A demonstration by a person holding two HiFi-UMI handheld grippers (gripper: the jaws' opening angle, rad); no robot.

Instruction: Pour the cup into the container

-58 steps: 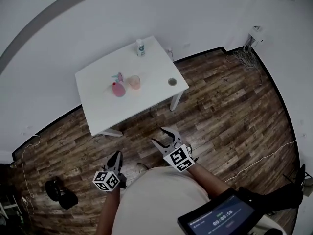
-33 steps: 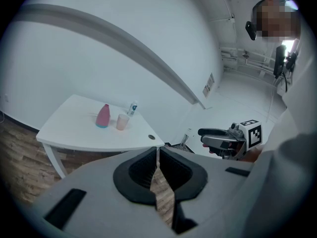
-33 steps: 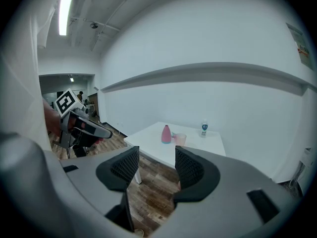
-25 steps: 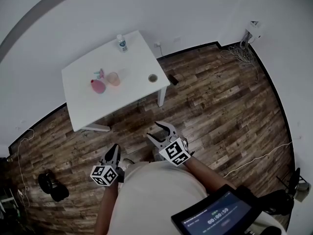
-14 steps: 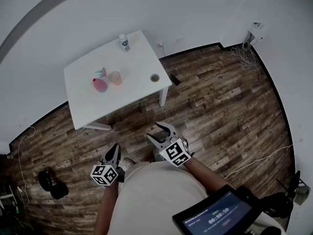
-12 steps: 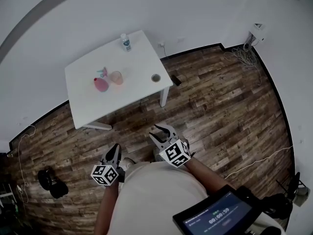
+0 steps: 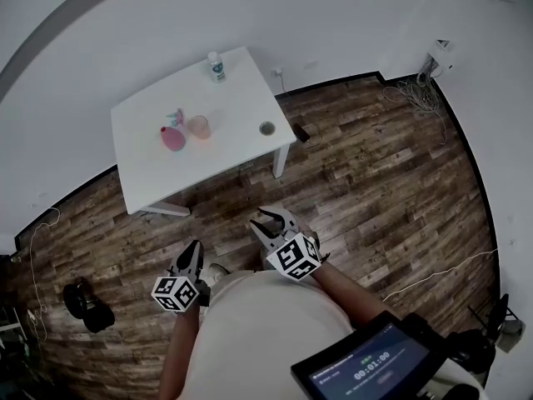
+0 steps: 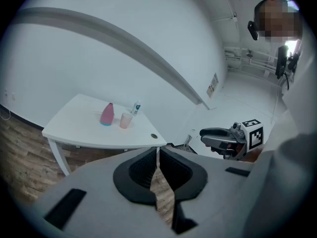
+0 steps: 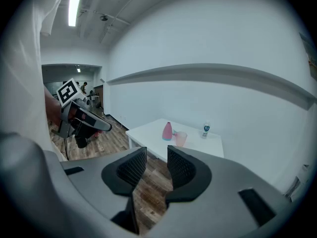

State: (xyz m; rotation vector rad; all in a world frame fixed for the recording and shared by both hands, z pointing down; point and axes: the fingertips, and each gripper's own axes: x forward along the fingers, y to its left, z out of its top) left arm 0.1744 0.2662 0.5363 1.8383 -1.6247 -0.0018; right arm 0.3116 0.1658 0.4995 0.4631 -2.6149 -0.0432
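A white table [image 7: 158, 177] stands by the wall, well ahead of both grippers. On it are a clear pinkish cup [image 7: 198, 127], a pink bottle [image 7: 172, 137] beside it, a small round container [image 7: 266, 128] near the right edge and a white bottle [image 7: 216, 67] at the back. My left gripper [image 7: 193, 249] is shut and empty over the wood floor. My right gripper [image 7: 265, 222] has just been closing; a narrow gap remains, with nothing in it. The right gripper view shows the cup [image 9: 181, 139] and pink bottle [image 9: 168, 131] beyond its jaws.
A black object [image 7: 83, 302] lies on the floor at the left. Cables [image 7: 415, 97] pile up by the far right wall, and a white cord [image 7: 437, 272] runs across the floor. A tablet [image 7: 366, 369] hangs at my chest.
The right gripper's jaws have narrowed to a small gap. The table has shifted slightly in the head view as the head moved. The left gripper has stayed shut and still.
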